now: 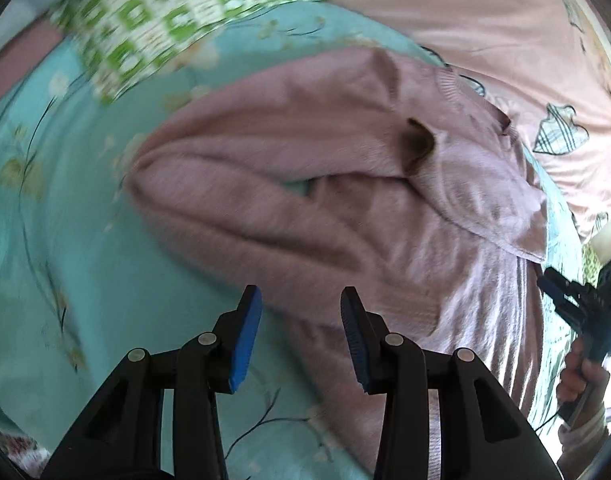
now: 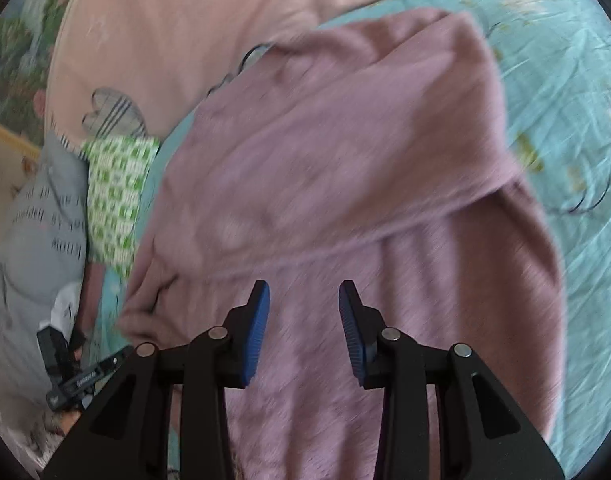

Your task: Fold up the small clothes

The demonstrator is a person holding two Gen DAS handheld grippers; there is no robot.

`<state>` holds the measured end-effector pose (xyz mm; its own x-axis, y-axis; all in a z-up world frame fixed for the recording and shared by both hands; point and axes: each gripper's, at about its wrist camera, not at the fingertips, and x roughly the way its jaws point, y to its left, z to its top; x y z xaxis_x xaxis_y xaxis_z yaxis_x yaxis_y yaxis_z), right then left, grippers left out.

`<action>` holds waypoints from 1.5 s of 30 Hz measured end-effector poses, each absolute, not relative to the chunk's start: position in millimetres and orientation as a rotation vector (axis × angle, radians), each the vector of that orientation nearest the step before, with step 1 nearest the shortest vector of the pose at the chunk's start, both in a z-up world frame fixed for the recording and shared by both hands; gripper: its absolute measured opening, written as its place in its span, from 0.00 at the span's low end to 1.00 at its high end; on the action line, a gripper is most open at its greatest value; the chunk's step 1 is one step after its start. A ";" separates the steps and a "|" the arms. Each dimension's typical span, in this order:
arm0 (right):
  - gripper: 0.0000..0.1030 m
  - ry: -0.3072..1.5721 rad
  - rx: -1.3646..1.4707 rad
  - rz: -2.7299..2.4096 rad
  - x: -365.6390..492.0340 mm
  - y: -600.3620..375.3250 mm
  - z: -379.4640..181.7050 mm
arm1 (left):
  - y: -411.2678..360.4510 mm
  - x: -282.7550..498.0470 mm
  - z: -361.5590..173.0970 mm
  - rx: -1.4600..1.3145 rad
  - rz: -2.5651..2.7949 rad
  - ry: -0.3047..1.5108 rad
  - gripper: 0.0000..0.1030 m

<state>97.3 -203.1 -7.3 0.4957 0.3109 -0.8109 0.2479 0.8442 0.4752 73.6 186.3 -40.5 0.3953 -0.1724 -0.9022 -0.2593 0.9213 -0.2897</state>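
Observation:
A mauve knit garment point(image 1: 305, 184) lies rumpled on a turquoise flowered sheet point(image 1: 65, 240), one part folded over with a dark patch near its middle. My left gripper point(image 1: 301, 300) is open and empty, hovering over the garment's near edge. In the right wrist view the same garment point(image 2: 345, 168) fills the middle, one flap laid across it. My right gripper point(image 2: 304, 294) is open and empty just above the cloth. The right gripper also shows at the right edge of the left wrist view point(image 1: 585, 304), held in a hand.
A green-and-white checked cloth point(image 1: 173, 12) lies beyond the garment, also seen in the right wrist view point(image 2: 117, 200). A pink quilt with heart prints point(image 1: 485, 32) borders the sheet. A grey patterned cloth point(image 2: 37, 232) and the left gripper's body point(image 2: 77, 376) sit at left.

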 end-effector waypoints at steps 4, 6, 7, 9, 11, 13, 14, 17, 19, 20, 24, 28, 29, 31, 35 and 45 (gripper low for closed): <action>0.37 1.098 0.571 0.069 89.4 -180.5 -13.2 | 202.4 66.6 -49.7 -0.505 0.074 1.173 0.44; 0.37 1.108 0.561 0.078 86.9 -171.2 -14.7 | 210.7 65.3 -54.8 -0.562 0.074 1.176 0.45; 0.37 1.111 0.555 0.084 85.8 -167.5 -14.8 | 213.8 64.9 -56.8 -0.586 0.072 1.177 0.48; 0.37 1.117 0.545 0.088 84.6 -160.3 -15.0 | 220.0 65.6 -60.1 -0.642 0.072 1.178 0.54; 0.37 1.122 0.542 0.094 81.8 -156.6 -15.5 | 222.9 69.4 -61.1 -0.678 0.086 1.173 0.57; 0.37 1.127 0.535 0.097 78.1 -153.0 -16.1 | 225.9 73.8 -63.6 -0.701 0.104 1.174 0.64; 0.37 1.128 0.533 0.098 77.2 -152.2 -16.0 | 228.3 77.7 -67.5 -0.712 0.117 1.182 0.68; 0.37 1.131 0.535 0.097 72.8 -149.0 -17.1 | 233.2 87.1 -82.7 -0.728 0.155 1.212 0.54; 0.37 1.132 0.539 0.090 71.1 -150.0 -17.2 | 233.2 89.2 -85.6 -0.716 0.161 1.205 0.12; 0.37 1.131 0.542 0.085 70.2 -151.3 -16.9 | 232.4 88.6 -84.5 -0.703 0.162 1.198 0.10; 0.37 1.119 0.546 0.055 67.0 -161.3 -16.2 | 218.3 84.1 -48.6 -0.588 0.138 1.087 0.06; 0.37 1.110 0.567 0.028 65.5 -172.6 -19.0 | 191.6 92.2 -0.1 -0.500 0.053 0.994 0.05; 0.37 1.109 0.578 0.022 65.5 -175.7 -20.2 | 183.2 96.1 13.5 -0.481 0.024 0.968 0.05; 0.37 1.106 0.587 0.015 65.7 -178.7 -20.2 | 162.2 107.0 38.7 -0.447 -0.043 0.921 0.05; 0.37 1.089 0.591 0.010 64.7 -184.7 -16.5 | 108.7 138.4 70.6 -0.378 -0.183 0.872 0.05; 0.37 1.039 0.645 -0.081 50.0 -236.2 -8.3 | -40.1 236.4 21.2 -0.247 -0.381 1.008 0.06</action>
